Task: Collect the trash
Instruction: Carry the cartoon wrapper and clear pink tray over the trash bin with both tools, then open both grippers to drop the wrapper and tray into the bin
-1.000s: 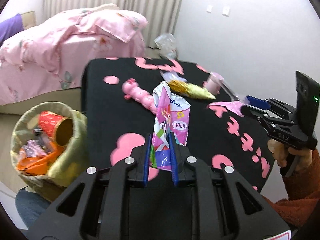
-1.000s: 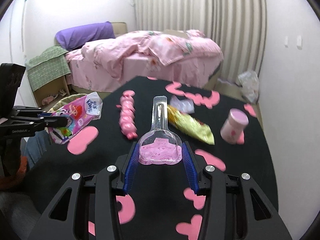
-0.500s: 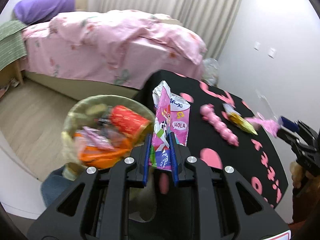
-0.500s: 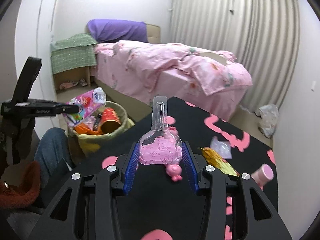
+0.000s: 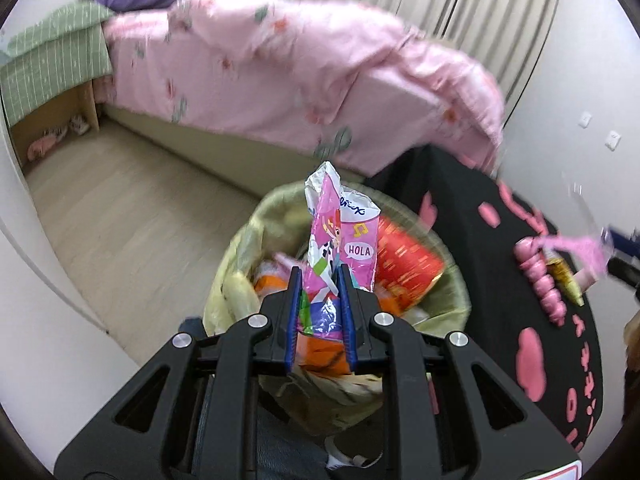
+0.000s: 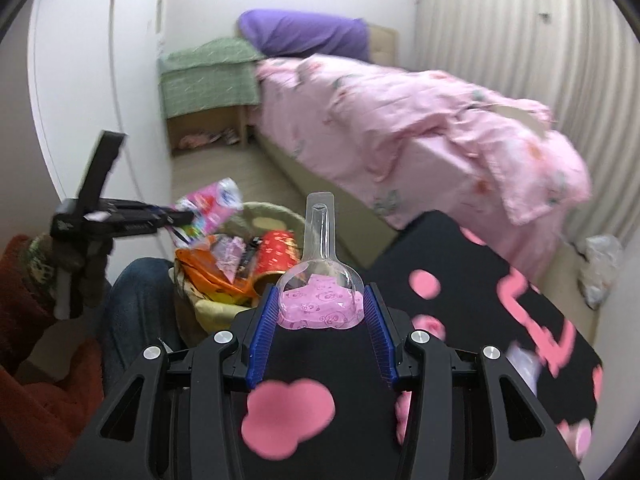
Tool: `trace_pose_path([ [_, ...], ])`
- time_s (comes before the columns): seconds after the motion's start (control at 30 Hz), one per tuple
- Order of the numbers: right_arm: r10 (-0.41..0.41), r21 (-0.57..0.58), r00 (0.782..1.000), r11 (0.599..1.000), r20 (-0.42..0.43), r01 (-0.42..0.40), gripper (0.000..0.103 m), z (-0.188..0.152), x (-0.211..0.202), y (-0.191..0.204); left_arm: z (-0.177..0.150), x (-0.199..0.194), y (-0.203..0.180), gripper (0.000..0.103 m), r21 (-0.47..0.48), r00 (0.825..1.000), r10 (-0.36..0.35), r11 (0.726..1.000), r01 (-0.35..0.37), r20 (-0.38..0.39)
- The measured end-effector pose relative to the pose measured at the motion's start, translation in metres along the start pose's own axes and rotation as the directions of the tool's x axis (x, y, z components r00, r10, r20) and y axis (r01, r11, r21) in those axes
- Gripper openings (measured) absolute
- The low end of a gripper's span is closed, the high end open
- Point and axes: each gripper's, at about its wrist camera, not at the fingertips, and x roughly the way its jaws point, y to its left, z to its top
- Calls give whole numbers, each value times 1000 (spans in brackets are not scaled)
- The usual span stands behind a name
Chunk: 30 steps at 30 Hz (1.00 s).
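Trash in mid-transfer: a crinkled pink foil snack wrapper (image 5: 342, 240) printed with a cartoon figure and the word "HOLA" stands upright between the blue ribbed pads of the left gripper (image 5: 319, 312), which is clamped tight on its lower end. The wrapper hangs directly over a round, soft-sided olive-green fabric waste basket (image 5: 456, 288) on the floor, already heaped with a red-and-gold cardboard tube (image 5: 404, 264) and crumpled orange foil packaging (image 5: 320, 356).

The right gripper (image 6: 320, 320) grips a clear moulded plastic blister shell (image 6: 322, 280), bulb-shaped with a long narrow neck, backed by a pink printed card; its pads press on the shell's two wide sides. It sits above the edge of a black table top (image 6: 472, 280) patterned with pink cloud and dot shapes, short of the basket (image 6: 280, 212).

A second ago both grippers were over the table, the wrapper above its middle and the basket off to the left of the left wrist view; now the wrapper is over the basket's mouth and the shell has travelled to the table's near edge, each grip unchanged.

On the table lie a knobbly pink segmented toy (image 5: 540, 280) and a gold foil wrapper (image 5: 566, 280). Beyond, a rumpled pink floral duvet (image 6: 420, 128) covers a bed with a purple pillow (image 6: 304, 36), and a green checked cloth (image 6: 208, 72) drapes a wooden bedside shelf.
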Motion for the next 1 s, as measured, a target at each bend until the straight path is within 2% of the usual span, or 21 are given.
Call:
trace_pose_path([
  [0.13,79,-88,995,993,-63,-85,42,26,61,2,-10,44,-7,17,32,988,-29,999,35,-149],
  [0.2,92,-108,990,989,-109,-104,42,32,90,5,-15,53,-19,17,91,983,-16,995,33,-184],
  [0.27,128,-108,977,983,-167,-148,42,35,124,8,-21,58,-28,17,139,980,0,990,27,-198],
  [0.47,177,-154,943,962,-283,-227,42,40,190,25,-25,59,-25,17,146,978,12,989,19,-209],
  [0.6,204,-150,928,954,-312,-260,42,44,208,28,-24,57,-30,17,179,979,33,984,3,-200],
  [0.77,209,-156,913,948,-350,-277,42,40,223,30,-23,59,-28,17,168,980,12,986,22,-201],
  [1.0,196,-129,910,958,-365,-257,42,36,233,21,-15,66,-21,17,161,977,16,987,19,-214],
])
